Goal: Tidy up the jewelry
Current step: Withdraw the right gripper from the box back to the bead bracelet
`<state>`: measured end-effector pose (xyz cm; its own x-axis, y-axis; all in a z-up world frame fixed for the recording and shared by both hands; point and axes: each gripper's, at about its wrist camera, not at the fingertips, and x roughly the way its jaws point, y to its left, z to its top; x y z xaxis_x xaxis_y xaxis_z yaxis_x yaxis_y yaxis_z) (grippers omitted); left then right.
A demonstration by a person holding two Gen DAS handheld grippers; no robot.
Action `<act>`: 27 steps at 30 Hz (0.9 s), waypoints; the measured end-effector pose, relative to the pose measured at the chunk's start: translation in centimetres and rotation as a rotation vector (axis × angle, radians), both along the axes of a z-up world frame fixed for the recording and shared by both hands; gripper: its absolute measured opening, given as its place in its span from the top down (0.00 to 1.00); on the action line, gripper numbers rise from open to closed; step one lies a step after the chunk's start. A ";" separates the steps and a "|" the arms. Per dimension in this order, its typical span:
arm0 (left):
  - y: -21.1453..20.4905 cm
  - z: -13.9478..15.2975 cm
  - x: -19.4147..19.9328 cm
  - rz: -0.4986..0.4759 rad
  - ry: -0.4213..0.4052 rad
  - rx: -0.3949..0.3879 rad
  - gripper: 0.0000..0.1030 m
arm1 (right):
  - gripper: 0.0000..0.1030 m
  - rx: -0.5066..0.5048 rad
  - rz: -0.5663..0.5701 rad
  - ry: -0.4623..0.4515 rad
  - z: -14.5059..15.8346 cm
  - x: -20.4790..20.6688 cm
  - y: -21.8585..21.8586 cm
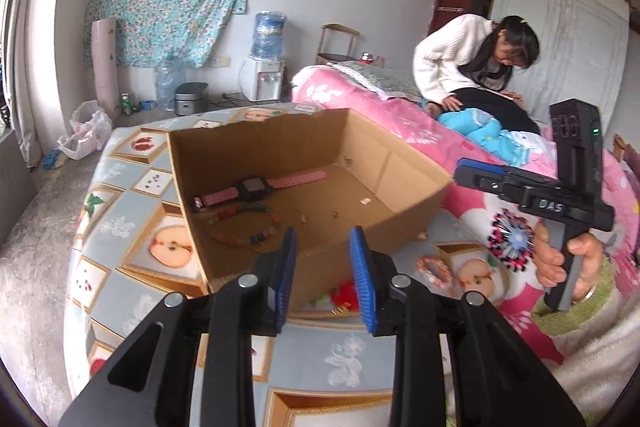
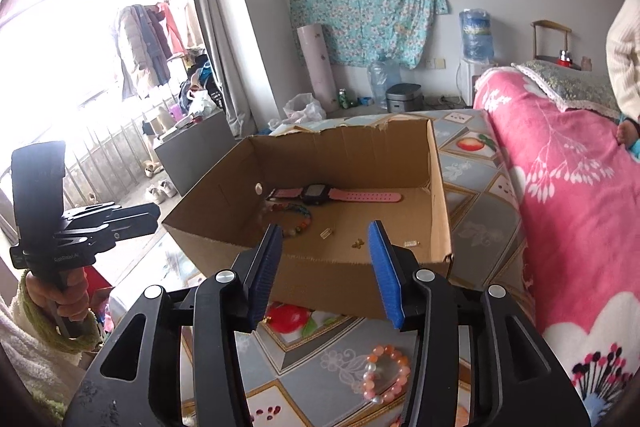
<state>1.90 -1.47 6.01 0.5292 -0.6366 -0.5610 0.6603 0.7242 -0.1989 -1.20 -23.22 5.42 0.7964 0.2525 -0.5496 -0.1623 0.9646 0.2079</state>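
An open cardboard box (image 1: 256,147) (image 2: 438,187) stands on the patterned bedspread. Inside lie a pink-strapped watch (image 1: 256,185) (image 2: 320,194), a multicoloured bead necklace (image 1: 244,227) (image 2: 294,221) and a few small gold pieces (image 2: 358,244). A pink bead bracelet (image 2: 386,373) (image 1: 434,269) lies on the spread in front of the box. My left gripper (image 1: 322,259) hovers at the box's near wall, open, nothing between its blue pads. My right gripper (image 2: 326,251) is over the box's near rim, open and holding nothing. Each gripper shows in the other's view, held by a hand.
A pink floral blanket (image 2: 560,195) covers the bed to the right, where a person in a white sweater (image 1: 452,55) sits bent forward. A water dispenser (image 1: 266,67), a rice cooker (image 1: 191,98) and bags sit on the floor by the far wall.
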 end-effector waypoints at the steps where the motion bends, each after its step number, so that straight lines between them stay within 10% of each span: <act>1: 0.1 -0.2 -0.5 -0.017 0.006 -0.007 0.72 | 0.57 0.002 0.007 0.006 -0.2 -0.5 0.0; 13: -4.5 -8.7 -1.4 -0.016 0.195 0.154 0.71 | 0.57 -0.065 -0.043 0.278 -7.4 -2.4 3.0; 27: -6.2 -11.3 0.8 0.043 0.257 0.212 0.71 | 0.67 -0.132 -0.148 0.362 -9.7 -0.3 1.3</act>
<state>2.73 -7.67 -5.30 0.3776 -0.4711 -0.7972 0.5758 0.7937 -0.1962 -1.53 -21.90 -4.27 0.5677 0.0582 -0.8212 0.0409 0.9943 0.0988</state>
